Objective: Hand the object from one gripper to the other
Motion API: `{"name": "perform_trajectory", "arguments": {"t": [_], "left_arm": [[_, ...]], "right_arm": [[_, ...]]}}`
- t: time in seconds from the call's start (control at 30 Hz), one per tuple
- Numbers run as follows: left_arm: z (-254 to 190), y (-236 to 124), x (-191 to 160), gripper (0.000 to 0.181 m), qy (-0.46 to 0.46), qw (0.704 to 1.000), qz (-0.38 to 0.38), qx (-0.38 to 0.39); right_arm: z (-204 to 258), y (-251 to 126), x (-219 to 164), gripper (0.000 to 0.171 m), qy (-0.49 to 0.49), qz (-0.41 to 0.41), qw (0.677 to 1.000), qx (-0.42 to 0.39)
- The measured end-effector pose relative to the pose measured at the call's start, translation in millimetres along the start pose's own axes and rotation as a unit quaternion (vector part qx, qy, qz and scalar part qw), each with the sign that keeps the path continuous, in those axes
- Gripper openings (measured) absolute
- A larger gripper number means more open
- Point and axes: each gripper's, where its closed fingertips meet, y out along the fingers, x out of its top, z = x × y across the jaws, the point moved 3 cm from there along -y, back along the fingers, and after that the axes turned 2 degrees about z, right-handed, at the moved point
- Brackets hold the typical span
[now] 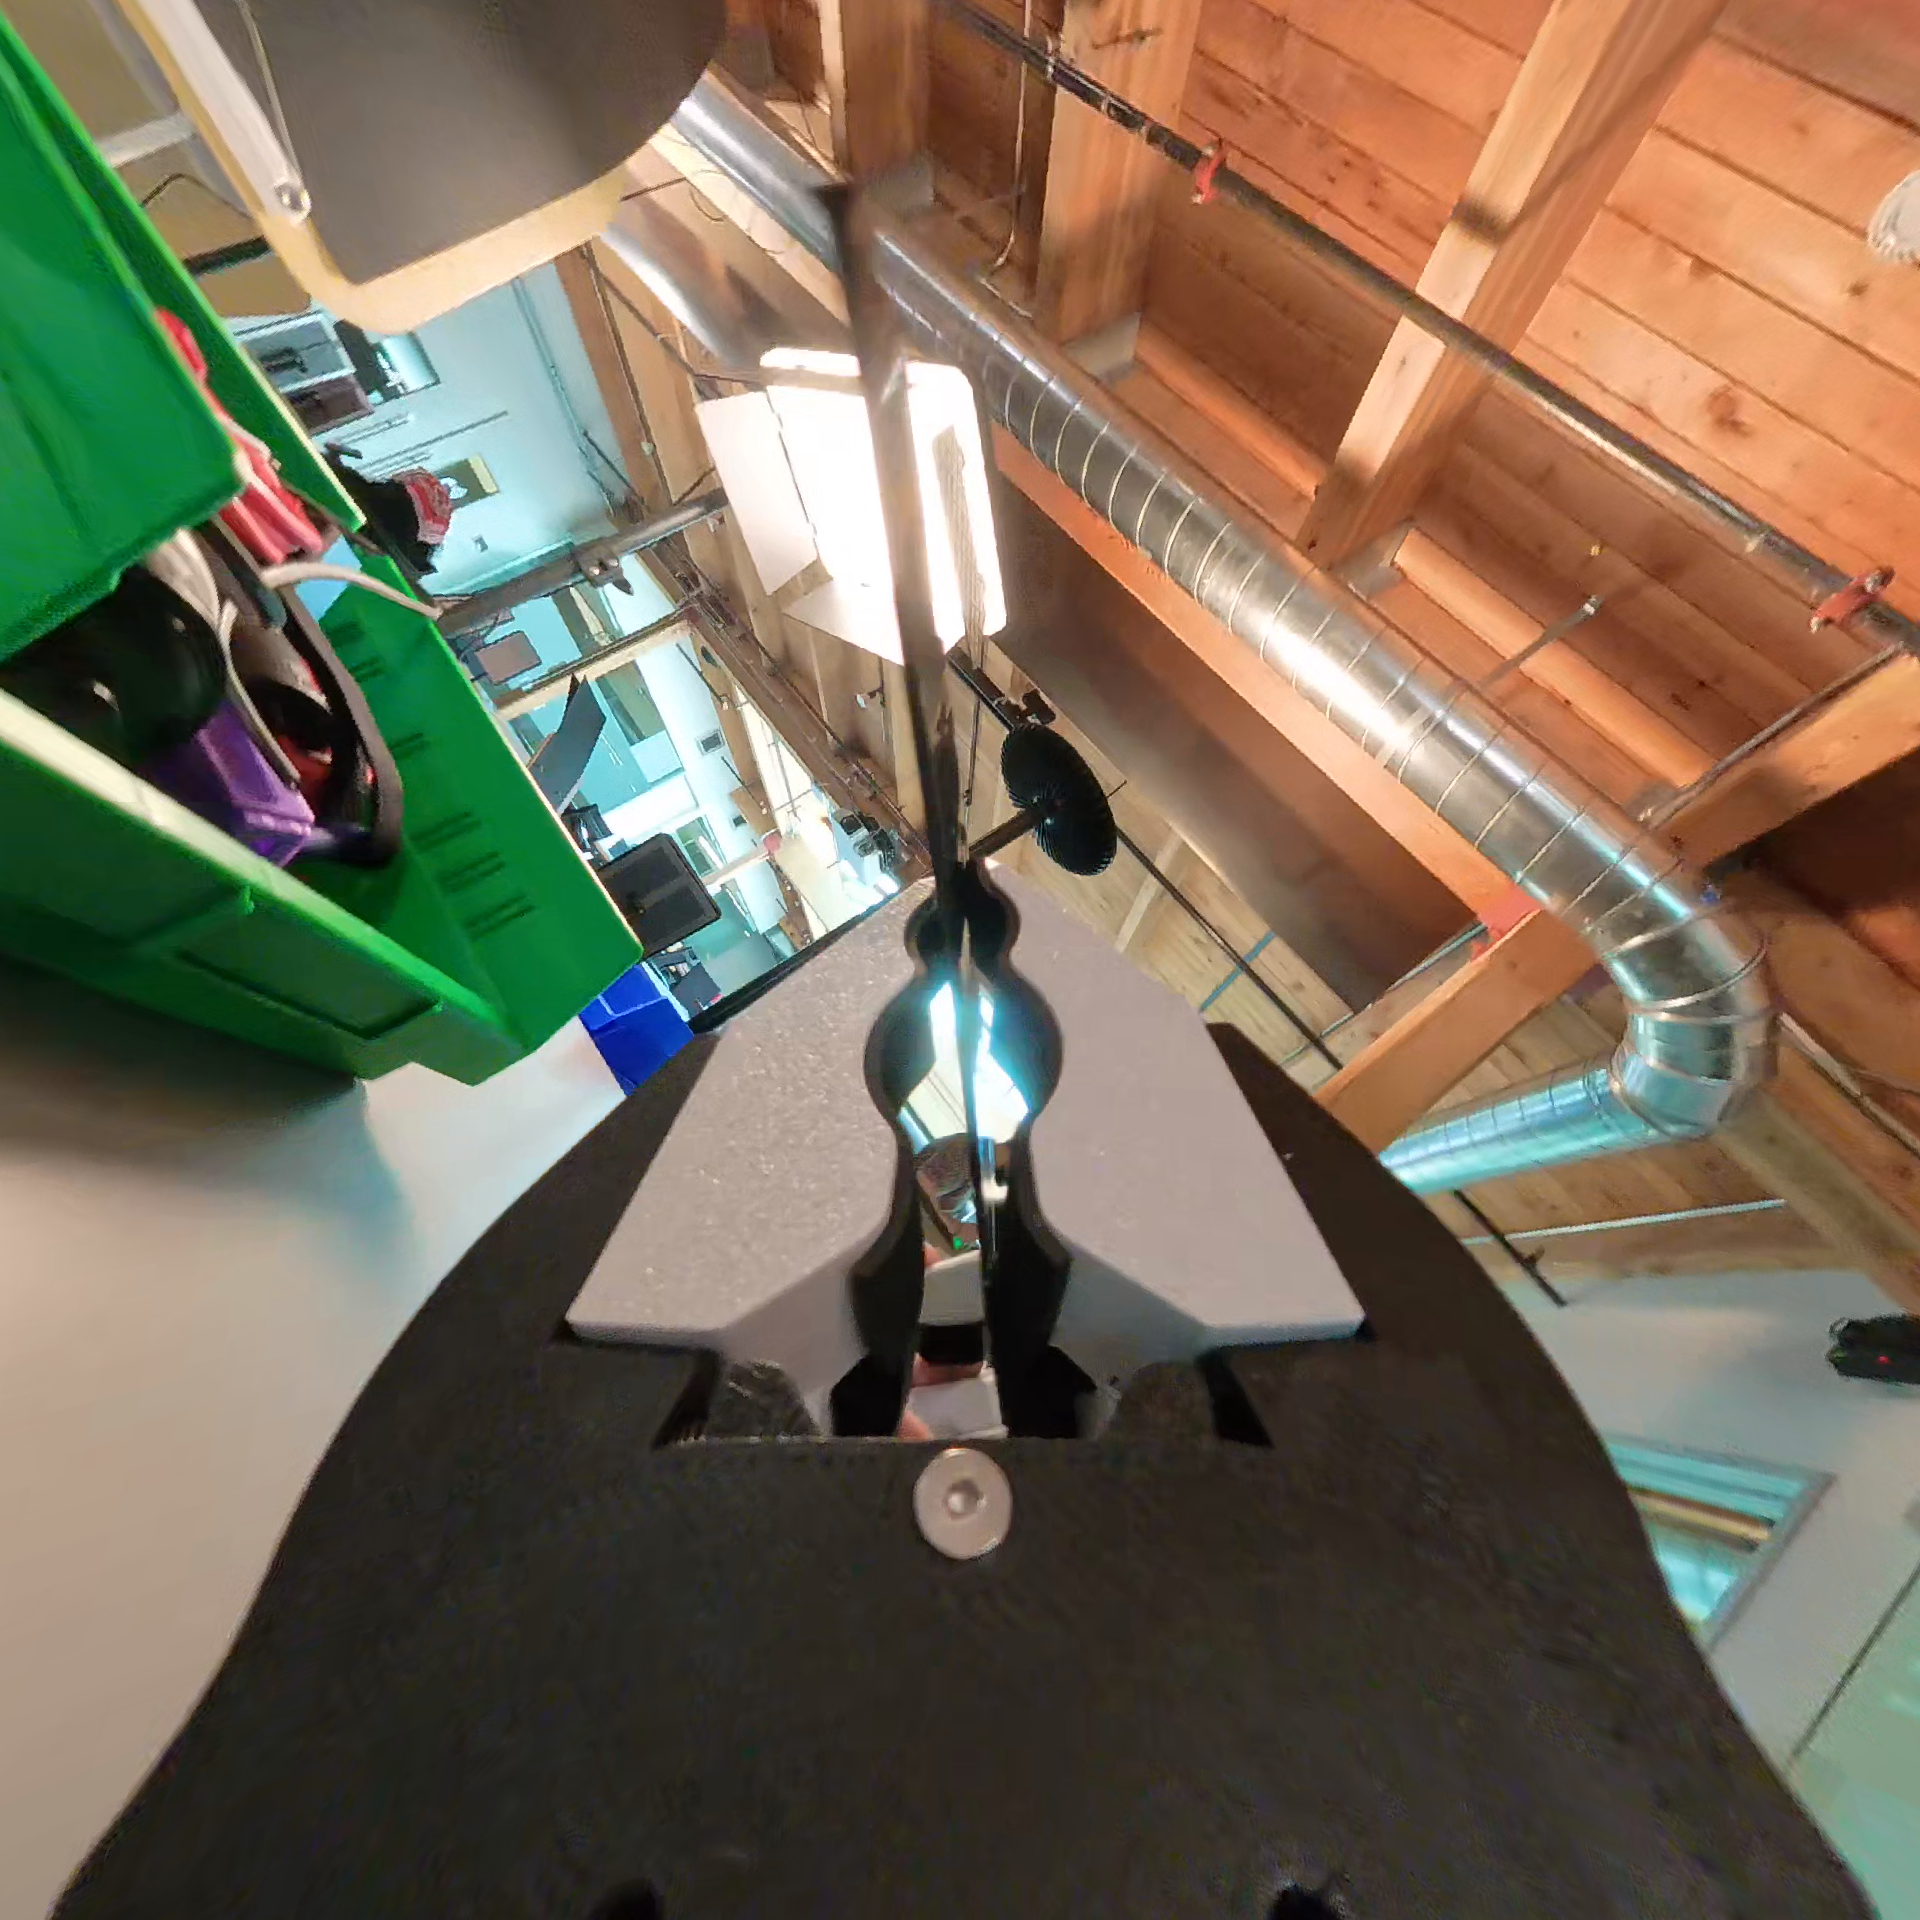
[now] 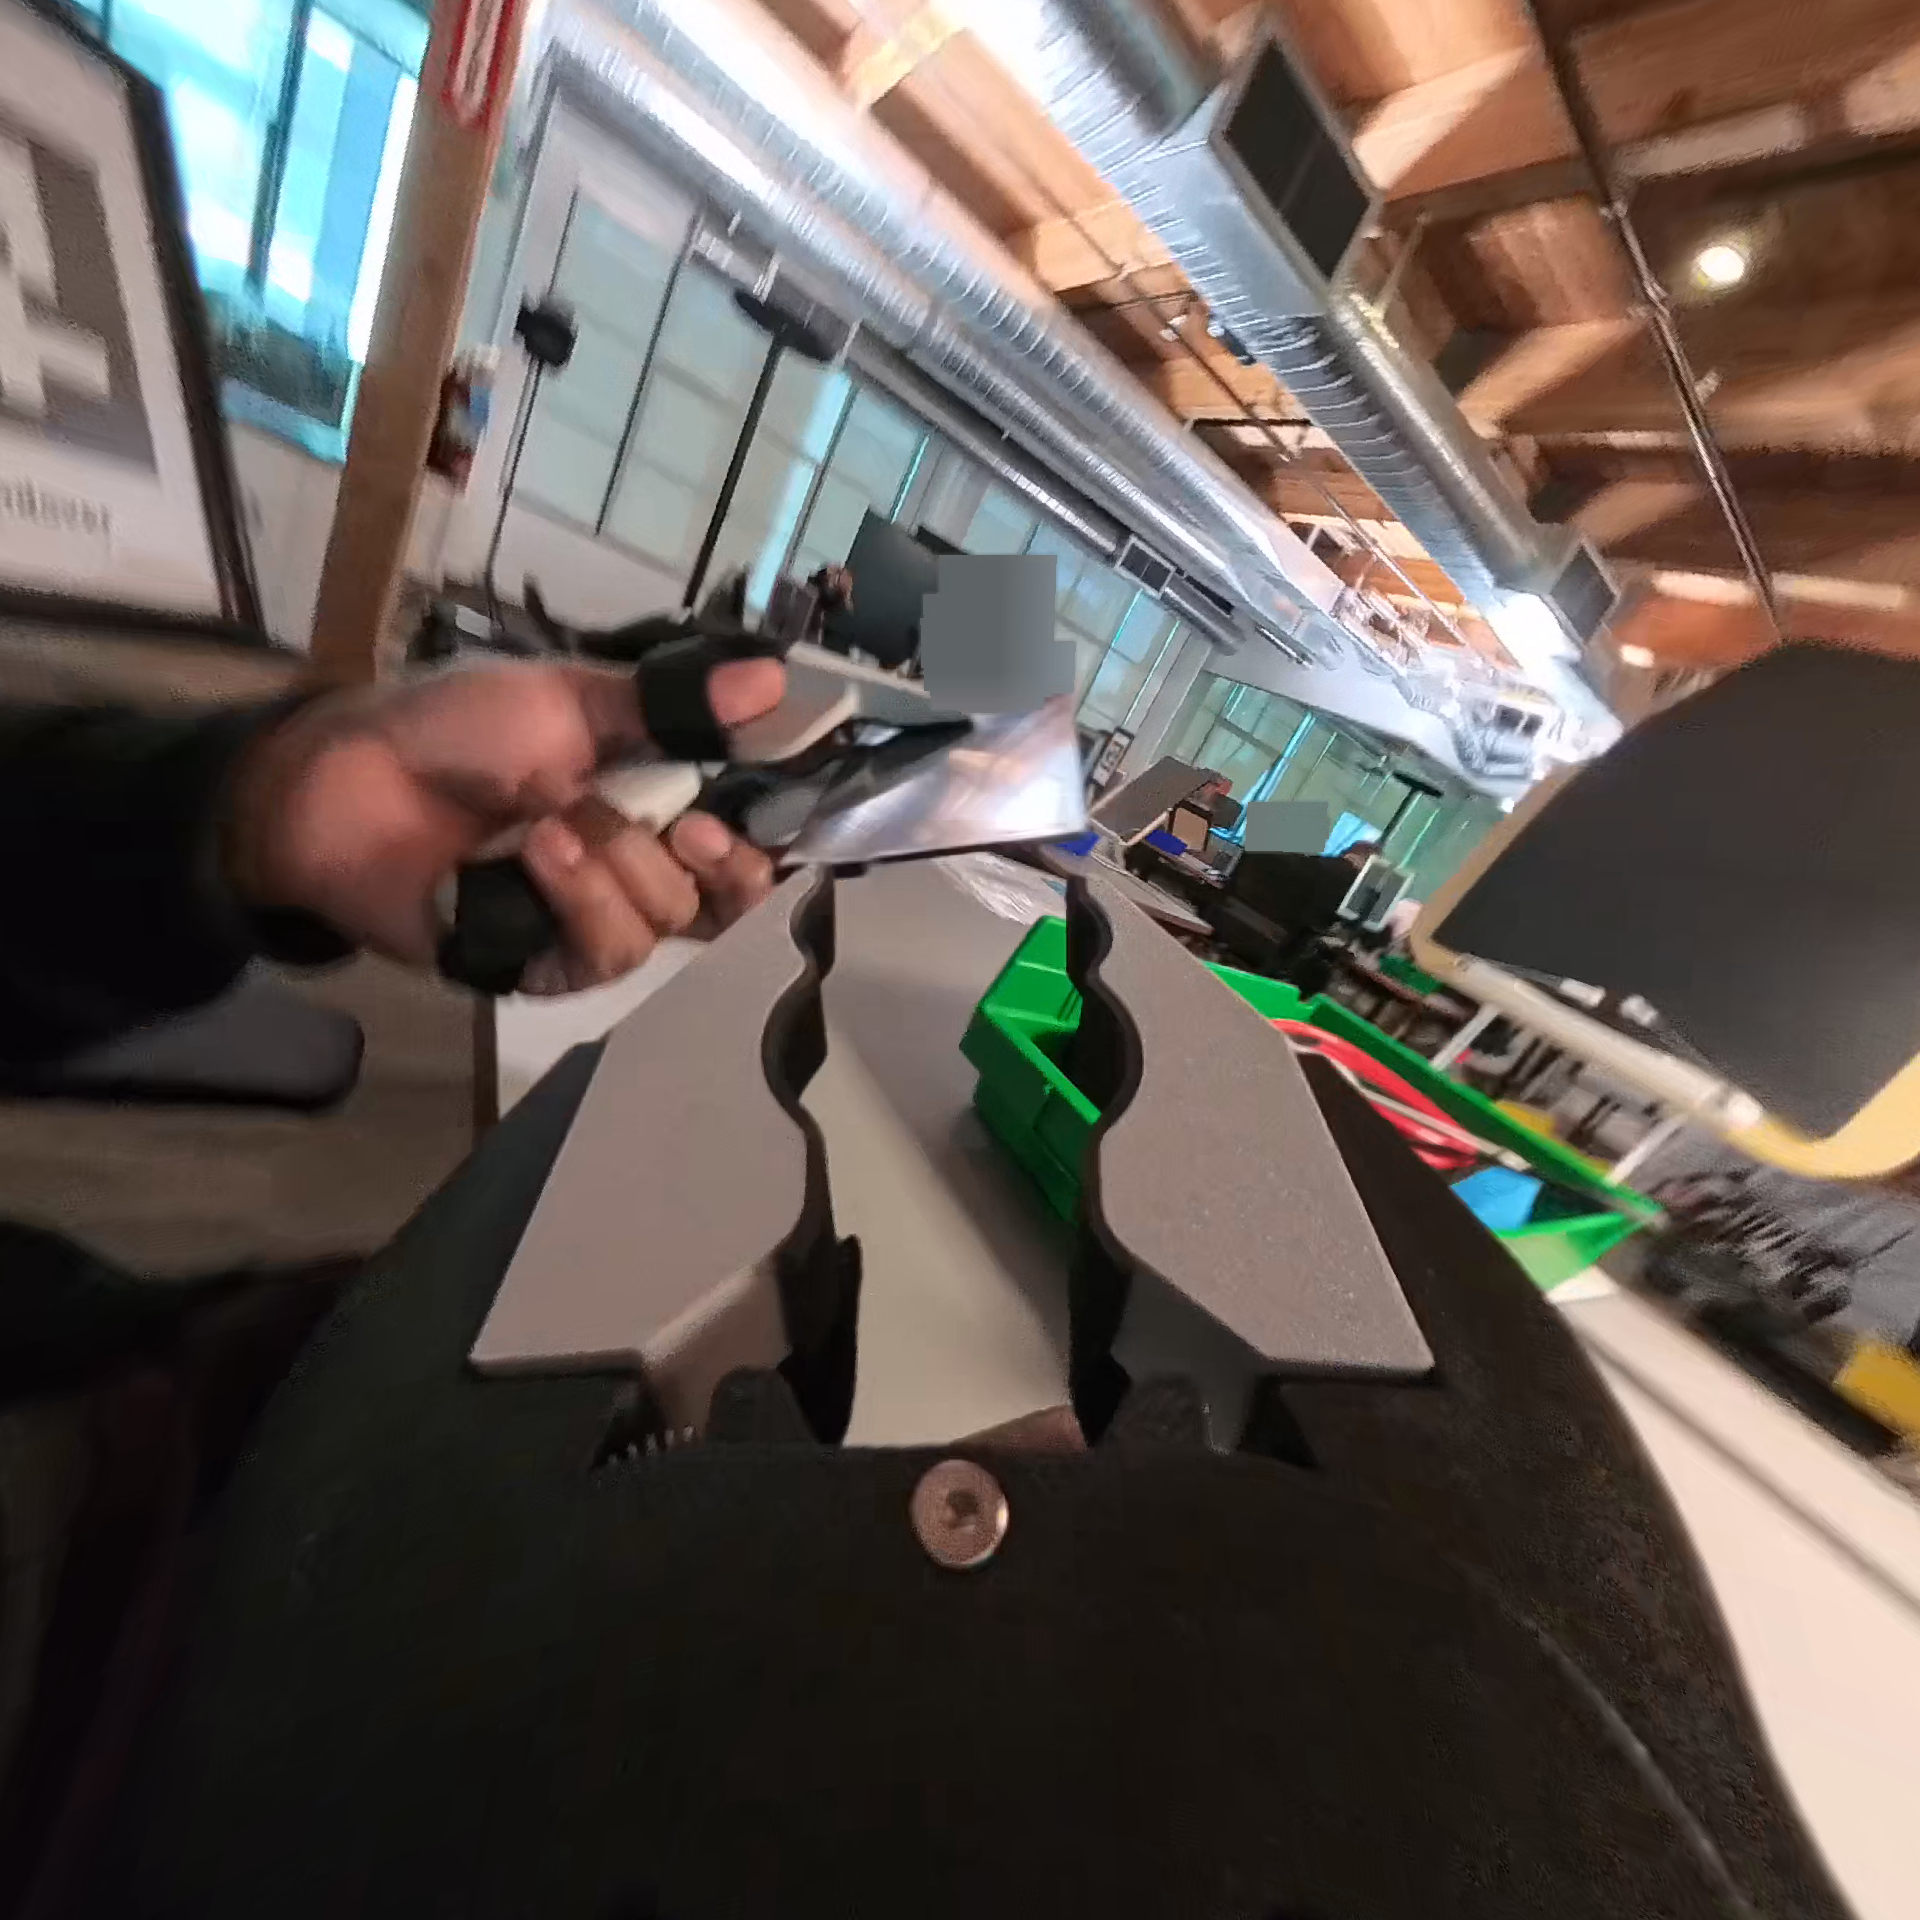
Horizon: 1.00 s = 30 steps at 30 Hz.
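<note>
A thin shiny metal sheet [image 2: 956, 779] is held flat in my left gripper [image 2: 769, 800], which a person's hand [image 2: 499, 800] grips at mid left in the right wrist view. In the left wrist view the sheet [image 1: 891, 499] shows edge-on as a dark line running up from my left gripper [image 1: 956, 894], which is shut on it. My right gripper [image 2: 948, 894] is open and empty. Its fingertips sit just under the sheet's near edge; I cannot tell whether they touch it.
Green bins [image 1: 260, 831] holding cables and small parts stand on the grey table [image 1: 156, 1247]; one bin [image 2: 1023, 997] shows between my right fingers. A dark board with a wooden rim [image 2: 1714, 904] hangs at the right. Ducts and wooden beams are overhead. Across from one pair of fingers to the other is roughly 12 cm.
</note>
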Motion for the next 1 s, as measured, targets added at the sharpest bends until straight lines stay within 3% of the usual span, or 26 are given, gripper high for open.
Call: {"name": "perform_trajectory", "arguments": {"t": [0.13, 0.27, 0.37, 0.5, 0.7, 0.8, 0.9, 1.0], "left_arm": [[-17, 6, -8, 0.002, 0.030, 0.997, 0.024, -0.060], [-21, 11, -27, 0.002, 0.057, 0.993, 0.055, -0.090], [-21, 14, -38, 0.002, 0.063, 0.990, 0.077, -0.100], [-24, 15, -43, 0.004, 0.060, 0.987, 0.093, -0.120], [-11, 21, -49, 0.053, 0.081, 0.985, 0.151, -0.026], [-6, 22, -58, 0.064, 0.065, 0.980, 0.189, 0.021], [-10, 23, -64, 0.073, 0.022, 0.981, 0.193, 0.018], [-10, 25, -71, 0.089, -0.018, 0.980, 0.199, 0.018]], "right_arm": [[-14, 6, 5, 0.050, 0.207, -0.035, 0.978, 0.022], [-9, 14, 5, 0.052, 0.332, -0.062, 0.939, 0.068], [-5, 18, 7, 0.019, 0.357, -0.076, 0.928, 0.079], [-5, 17, 7, 0.006, 0.316, -0.079, 0.944, 0.057], [-16, 2, 14, 0.003, 0.151, -0.077, 0.985, -0.022], [-16, -4, 20, 0.003, 0.069, -0.076, 0.993, -0.051], [-14, -8, 25, 0.003, 0.033, -0.091, 0.993, -0.063], [-1, -5, 23, 0.004, 0.008, -0.090, 0.996, -0.029]]}}
